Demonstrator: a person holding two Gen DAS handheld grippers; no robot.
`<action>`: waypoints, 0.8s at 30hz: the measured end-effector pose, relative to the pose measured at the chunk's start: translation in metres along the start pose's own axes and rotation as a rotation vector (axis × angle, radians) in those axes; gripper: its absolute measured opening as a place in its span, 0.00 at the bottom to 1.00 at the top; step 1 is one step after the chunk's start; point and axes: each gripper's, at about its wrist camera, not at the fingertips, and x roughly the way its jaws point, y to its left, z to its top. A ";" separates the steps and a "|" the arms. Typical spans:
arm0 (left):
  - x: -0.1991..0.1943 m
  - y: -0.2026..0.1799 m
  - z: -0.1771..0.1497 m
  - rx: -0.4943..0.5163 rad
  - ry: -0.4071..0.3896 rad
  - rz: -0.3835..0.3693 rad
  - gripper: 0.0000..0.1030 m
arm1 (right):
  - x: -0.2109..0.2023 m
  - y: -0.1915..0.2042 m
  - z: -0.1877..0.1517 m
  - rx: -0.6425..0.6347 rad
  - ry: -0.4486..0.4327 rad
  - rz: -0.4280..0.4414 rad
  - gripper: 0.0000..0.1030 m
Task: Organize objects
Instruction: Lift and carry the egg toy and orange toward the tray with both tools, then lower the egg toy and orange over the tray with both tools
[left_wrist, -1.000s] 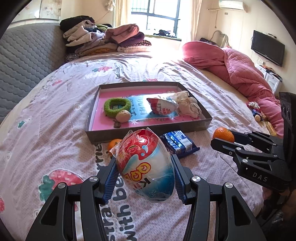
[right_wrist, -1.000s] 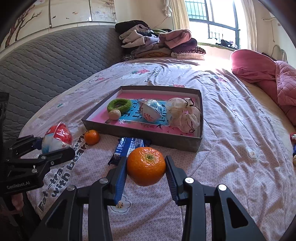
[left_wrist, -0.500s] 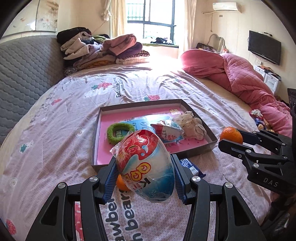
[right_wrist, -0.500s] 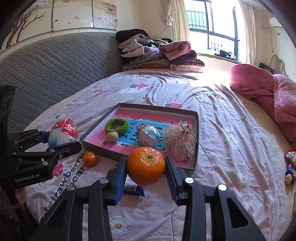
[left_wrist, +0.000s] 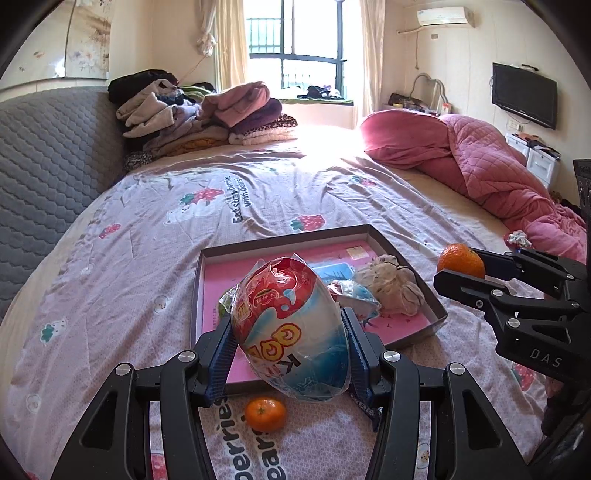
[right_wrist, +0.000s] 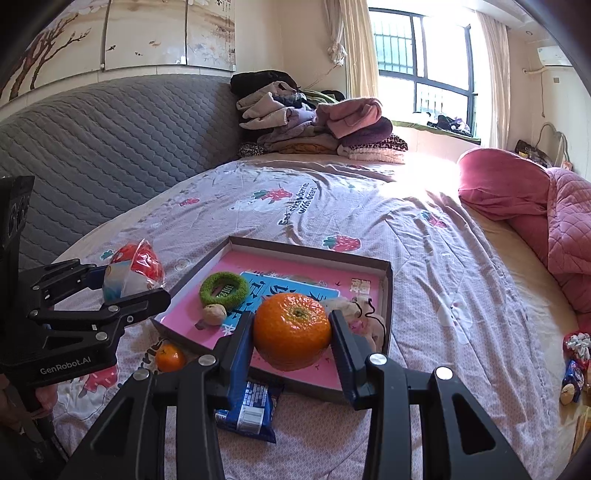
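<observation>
The snack bag (left_wrist: 291, 328) — red on top, white and blue below — sits clenched between the blue pads of the left gripper (left_wrist: 289, 345), held up in the air over the near edge of the tray (left_wrist: 436, 317). Over on the other side, the right gripper (right_wrist: 291, 334) squeezes a large orange (right_wrist: 291, 326) between its fingers, also aloft above the tray's near side. Inside the pink-floored tray: a green fuzzy ring (right_wrist: 223, 290), a small walnut-like lump (right_wrist: 214, 314) just beside it, another wrapped snack (left_wrist: 354, 293) and a crumpled pale pouch (left_wrist: 391, 284). On the strawberry-print bedspread (left_wrist: 147, 240) in front of the tray — a small tangerine (left_wrist: 265, 413) and a blue packet (right_wrist: 245, 410). Folded clothes (right_wrist: 314, 122) are heaped at the far end, a pink quilt (left_wrist: 491, 173) bunched to the right.
</observation>
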 end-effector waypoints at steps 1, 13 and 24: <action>0.002 0.001 0.002 0.001 -0.002 0.001 0.54 | 0.002 0.000 0.003 -0.003 -0.003 -0.002 0.39; 0.032 0.019 0.024 -0.001 -0.029 0.040 0.54 | 0.024 -0.013 0.028 -0.018 -0.031 -0.025 0.40; 0.062 0.022 0.018 -0.004 0.006 0.024 0.54 | 0.047 -0.029 0.031 -0.012 -0.004 -0.047 0.40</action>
